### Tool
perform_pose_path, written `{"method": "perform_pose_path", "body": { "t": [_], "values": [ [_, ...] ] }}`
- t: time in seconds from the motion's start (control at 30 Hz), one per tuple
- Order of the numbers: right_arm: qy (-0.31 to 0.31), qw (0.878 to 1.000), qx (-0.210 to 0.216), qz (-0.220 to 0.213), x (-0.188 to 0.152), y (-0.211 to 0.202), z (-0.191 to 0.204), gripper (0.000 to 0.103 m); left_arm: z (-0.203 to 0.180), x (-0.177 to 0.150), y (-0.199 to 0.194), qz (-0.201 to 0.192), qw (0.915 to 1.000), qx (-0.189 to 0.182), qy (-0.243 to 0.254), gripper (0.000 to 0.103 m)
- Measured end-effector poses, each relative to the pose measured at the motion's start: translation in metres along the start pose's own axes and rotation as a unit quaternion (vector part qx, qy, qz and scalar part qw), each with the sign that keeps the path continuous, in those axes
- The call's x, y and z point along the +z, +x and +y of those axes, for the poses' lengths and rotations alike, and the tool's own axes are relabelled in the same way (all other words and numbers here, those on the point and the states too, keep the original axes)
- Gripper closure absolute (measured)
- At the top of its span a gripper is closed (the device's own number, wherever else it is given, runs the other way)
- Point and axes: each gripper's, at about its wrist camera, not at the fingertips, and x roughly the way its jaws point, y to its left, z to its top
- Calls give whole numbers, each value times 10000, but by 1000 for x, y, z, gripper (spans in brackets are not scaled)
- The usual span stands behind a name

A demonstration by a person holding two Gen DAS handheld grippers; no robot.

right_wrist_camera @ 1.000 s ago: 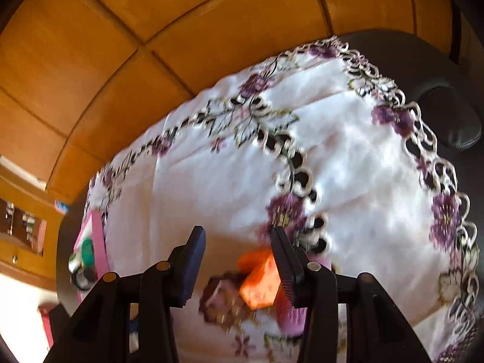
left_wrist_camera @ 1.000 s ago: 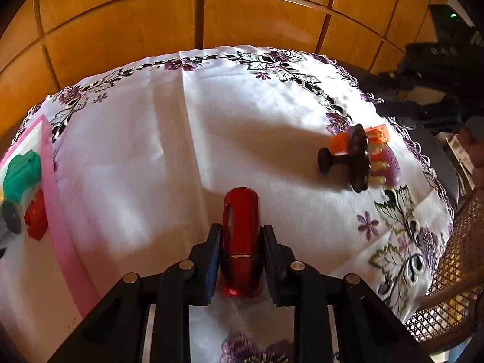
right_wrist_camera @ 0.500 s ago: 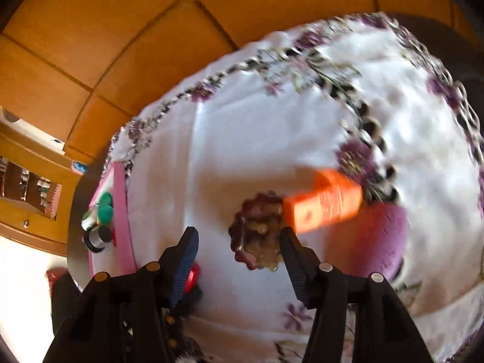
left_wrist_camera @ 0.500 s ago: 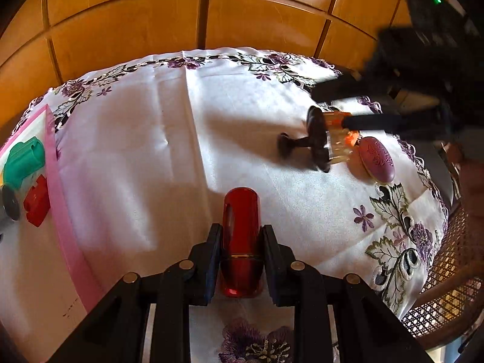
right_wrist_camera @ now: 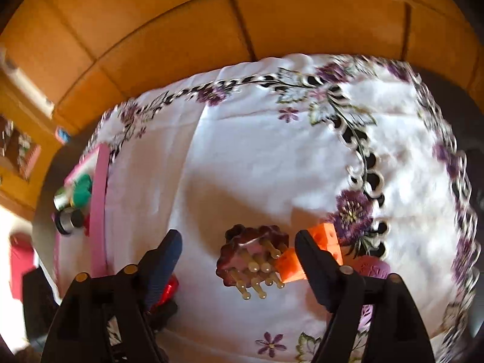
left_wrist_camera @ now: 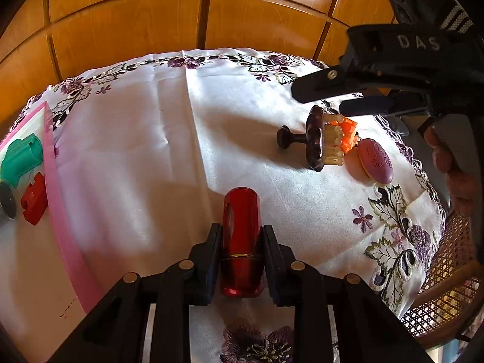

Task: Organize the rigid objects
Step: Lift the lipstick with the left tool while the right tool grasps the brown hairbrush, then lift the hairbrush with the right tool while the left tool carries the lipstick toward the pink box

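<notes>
My left gripper (left_wrist_camera: pixel 240 233) is shut on a glossy red tube (left_wrist_camera: pixel 242 211), which lies on the white embroidered cloth (left_wrist_camera: pixel 136 151). To the right lies a dark brown brush (left_wrist_camera: pixel 314 139) with a knob handle and pale bristles. It rests against an orange block (left_wrist_camera: pixel 348 130), with a purple oval piece (left_wrist_camera: pixel 376 160) beside it. My right gripper (right_wrist_camera: pixel 239 239) hovers over the brush (right_wrist_camera: pixel 251 257). Its jaws are opening, the brush lies between them and the pads stay clear of it. The orange block (right_wrist_camera: pixel 326 239) sits by the right finger.
A pink-rimmed tray (left_wrist_camera: pixel 57 196) at the left holds a green piece (left_wrist_camera: pixel 21 157), a red piece (left_wrist_camera: pixel 34 196) and a dark round thing (left_wrist_camera: pixel 7 199). A hand (left_wrist_camera: pixel 453 166) holds the right gripper. A cane chair (left_wrist_camera: pixel 447 287) stands past the table's right edge, and wooden panels rise behind.
The right gripper has swung left over the brush and its jaws have spread much wider. The brush has shifted left, off the purple oval. The left gripper and red tube have stayed put.
</notes>
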Motion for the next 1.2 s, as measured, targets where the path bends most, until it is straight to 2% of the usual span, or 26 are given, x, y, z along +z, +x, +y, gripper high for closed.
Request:
{"method": "perform_pose_path", "body": {
  "t": [0.13,0.17,0.2,0.23,0.3,0.47,0.53,0.73,1.07,1.2],
  "values": [
    [-794,9931,-669,543,-1,31,14,23,1,0,0,0,10000,-19,-17,77],
    [-751,9925,-719,646,-2,39,12,36,2,-1,0,3,10000,-30,-26,77],
    [-581,9947,-599,594,-1,40,8,37,2,0,0,3,10000,-38,-36,77],
    [-307,9977,-286,532,2,40,0,44,2,0,0,2,10000,-36,-38,77],
    [353,9972,519,398,6,42,-18,44,2,0,0,2,10000,-27,-27,77],
    [891,9906,966,382,1,55,-37,44,3,0,1,-2,10000,-52,-54,77],
    [793,9928,774,444,-4,60,-38,44,2,0,2,-17,10000,-38,-51,77],
    [559,9940,734,584,-13,68,-32,43,2,0,3,-37,10000,-25,-36,77],
    [48,9969,374,687,-16,71,-17,39,1,-1,2,-60,10000,-4,-27,77],
    [20,9973,299,674,0,68,-10,39,1,-1,2,-68,10000,-2,-13,77]
  ]
}}
